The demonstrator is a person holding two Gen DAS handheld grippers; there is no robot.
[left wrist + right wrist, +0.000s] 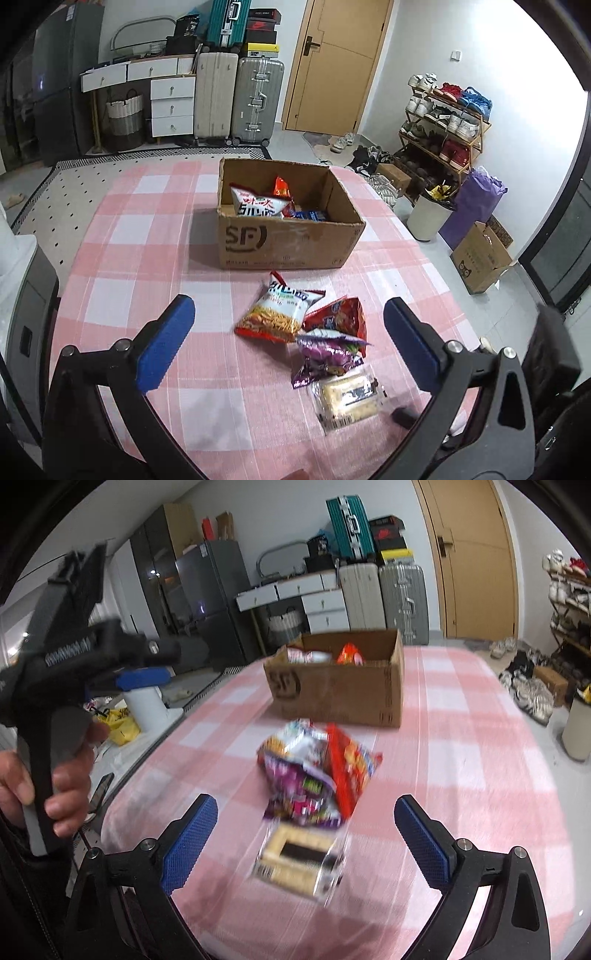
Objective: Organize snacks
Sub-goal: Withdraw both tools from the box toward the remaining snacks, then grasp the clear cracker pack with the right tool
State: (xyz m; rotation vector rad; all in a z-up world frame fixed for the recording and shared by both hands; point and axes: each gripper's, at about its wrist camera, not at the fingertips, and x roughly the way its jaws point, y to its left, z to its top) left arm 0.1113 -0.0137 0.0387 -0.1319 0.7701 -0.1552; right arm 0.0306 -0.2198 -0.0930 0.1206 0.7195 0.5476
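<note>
Right now both claws stand wide apart and hold nothing. The left gripper (288,341) hovers over the pink checked tablecloth (147,236), its blue pads (164,343) flanking a loose cluster of snacks without touching any of them. Between and just ahead of those pads lies an orange-and-white chip bag (275,312), with a red packet (340,317) just beside it on the right and a purple packet (325,356) overlapping the red one's near edge. A clear-wrapped biscuit pack (347,400) lies nearest the camera, close to the right-hand pad.

The right gripper (304,834) is likewise spread wide, its jaws empty. In its blurred view the biscuit pack sits between its pads, on the cloth below them, and the purple packet and the red packet are heaped just beyond. A hand (55,775) grips the other tool's handle at the left.

Beyond the cluster stands the open cardboard box (284,240), apart from it, already holding a white-and-red bag (258,205) and an orange packet (282,186).
</note>
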